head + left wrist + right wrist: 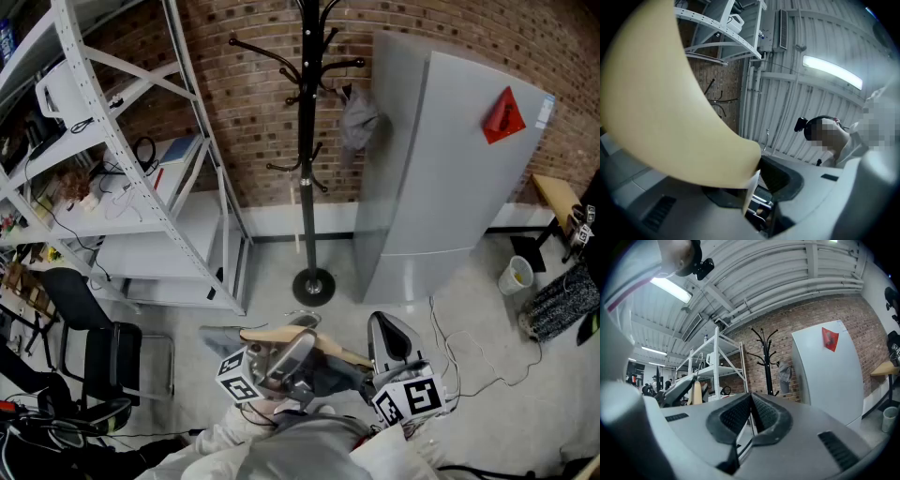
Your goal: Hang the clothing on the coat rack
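The black coat rack (307, 141) stands against the brick wall, with a grey garment (359, 120) hanging from one hook. Low in the head view, my left gripper (298, 349) is shut on a pale wooden hanger (281, 336) that carries dark clothing (333, 378). The hanger (670, 117) fills the left gripper view, its end pinched between the jaws of the left gripper (757, 171), which points upward. My right gripper (389, 330) is just right of the clothing. In its own view the right gripper (751, 408) has its pads together with nothing seen between them, facing the rack (767, 362).
A tall grey cabinet (441, 178) stands right of the rack. White metal shelving (122, 159) lines the left side, with a black chair (94, 347) below it. A white cup (516, 275) and loose cables (469, 356) lie on the floor at right.
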`<state>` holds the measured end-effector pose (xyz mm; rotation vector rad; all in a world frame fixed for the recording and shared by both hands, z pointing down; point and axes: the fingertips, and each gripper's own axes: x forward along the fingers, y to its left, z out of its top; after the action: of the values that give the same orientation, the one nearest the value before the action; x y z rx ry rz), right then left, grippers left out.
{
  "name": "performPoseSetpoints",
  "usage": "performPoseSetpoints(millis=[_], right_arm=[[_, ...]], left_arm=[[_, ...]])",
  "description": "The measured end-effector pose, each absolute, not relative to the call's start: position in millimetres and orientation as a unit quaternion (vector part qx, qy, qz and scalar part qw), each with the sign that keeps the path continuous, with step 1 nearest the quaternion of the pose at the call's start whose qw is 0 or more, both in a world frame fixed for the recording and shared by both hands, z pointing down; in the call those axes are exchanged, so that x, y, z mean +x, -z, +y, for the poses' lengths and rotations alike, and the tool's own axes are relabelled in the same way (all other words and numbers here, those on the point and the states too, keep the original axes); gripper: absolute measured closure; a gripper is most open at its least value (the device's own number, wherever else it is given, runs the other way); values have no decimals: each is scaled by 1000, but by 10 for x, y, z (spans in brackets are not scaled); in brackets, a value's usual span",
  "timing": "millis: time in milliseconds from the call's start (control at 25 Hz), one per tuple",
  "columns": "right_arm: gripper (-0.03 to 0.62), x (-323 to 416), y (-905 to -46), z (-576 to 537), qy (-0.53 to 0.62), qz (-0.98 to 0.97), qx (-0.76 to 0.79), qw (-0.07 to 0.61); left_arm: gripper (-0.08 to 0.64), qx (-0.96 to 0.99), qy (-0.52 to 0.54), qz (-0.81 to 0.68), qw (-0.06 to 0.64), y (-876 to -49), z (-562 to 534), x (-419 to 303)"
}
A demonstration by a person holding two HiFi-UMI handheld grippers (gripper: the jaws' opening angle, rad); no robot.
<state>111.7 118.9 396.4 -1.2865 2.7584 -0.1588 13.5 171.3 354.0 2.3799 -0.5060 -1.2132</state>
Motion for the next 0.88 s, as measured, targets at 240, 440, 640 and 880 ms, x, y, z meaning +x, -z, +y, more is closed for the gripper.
performPoseSetpoints(millis=[240, 440, 640, 880], right_arm=[[568, 1112, -4086, 1193, 65, 907, -413, 43], [568, 1065, -4104, 1110, 64, 911, -406, 40], [568, 1001, -4180, 984, 69, 910, -407, 33], [568, 917, -4230, 692, 67, 905, -419, 23]], left_arm=[[445, 862, 428, -187, 197, -3565, 1712, 134], [445, 858, 438, -192, 189, -3535, 1618, 41], [445, 850, 451, -193, 194, -3588, 1462, -93], [445, 846, 458, -183, 201, -3650, 1147, -192]])
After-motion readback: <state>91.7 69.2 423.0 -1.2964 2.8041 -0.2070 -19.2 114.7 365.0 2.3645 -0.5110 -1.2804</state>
